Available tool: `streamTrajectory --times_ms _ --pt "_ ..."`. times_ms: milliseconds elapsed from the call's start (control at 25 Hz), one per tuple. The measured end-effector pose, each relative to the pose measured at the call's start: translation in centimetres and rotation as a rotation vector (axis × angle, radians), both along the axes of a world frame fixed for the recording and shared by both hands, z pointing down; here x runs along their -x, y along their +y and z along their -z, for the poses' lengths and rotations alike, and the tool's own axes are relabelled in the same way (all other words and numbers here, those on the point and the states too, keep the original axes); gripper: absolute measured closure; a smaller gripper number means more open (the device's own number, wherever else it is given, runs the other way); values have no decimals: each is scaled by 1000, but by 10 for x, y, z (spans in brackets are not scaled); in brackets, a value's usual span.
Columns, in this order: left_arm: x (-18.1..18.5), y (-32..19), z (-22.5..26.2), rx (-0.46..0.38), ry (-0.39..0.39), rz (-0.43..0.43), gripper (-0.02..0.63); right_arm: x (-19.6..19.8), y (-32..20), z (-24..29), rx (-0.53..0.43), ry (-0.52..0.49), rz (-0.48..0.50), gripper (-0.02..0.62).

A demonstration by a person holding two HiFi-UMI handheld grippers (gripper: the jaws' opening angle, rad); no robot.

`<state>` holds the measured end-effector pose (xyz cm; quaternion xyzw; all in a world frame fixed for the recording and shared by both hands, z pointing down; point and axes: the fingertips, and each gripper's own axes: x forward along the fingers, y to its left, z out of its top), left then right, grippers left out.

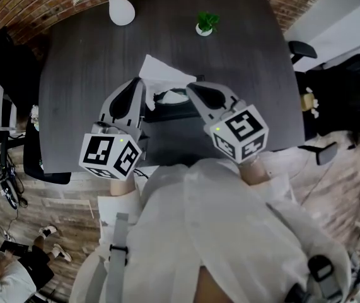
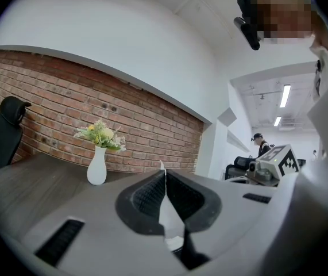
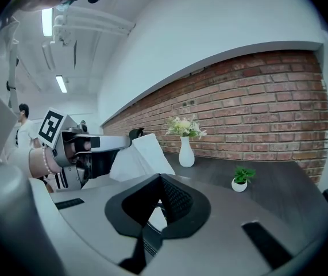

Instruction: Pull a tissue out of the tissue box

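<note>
Mid-pull, with fingers of the left gripper (image 1: 140, 84) clamped on the white paper tissue (image 1: 164, 74) above the dark rectangular tissue box (image 1: 180, 112) on the dark tabletop (image 1: 243, 62), right gripper (image 1: 191, 88) fingers together beside the box, next probably lifting the sheet clear.

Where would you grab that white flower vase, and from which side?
The vase stands upright, its belly bulging below and the flowers spreading above. So grip its narrow neck, probably coming in level from the person's side of the table.

One overhead, two low across table (image 1: 85, 87)
</note>
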<state>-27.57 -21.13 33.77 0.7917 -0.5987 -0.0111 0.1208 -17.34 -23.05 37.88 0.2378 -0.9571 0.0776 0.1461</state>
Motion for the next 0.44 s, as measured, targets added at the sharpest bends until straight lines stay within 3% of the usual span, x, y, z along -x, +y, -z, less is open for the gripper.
streamTrajectory --times_ms 440 --pt "2 0 -3 11 2 -4 597 -2 -1 -2 30 -12 -2 592"
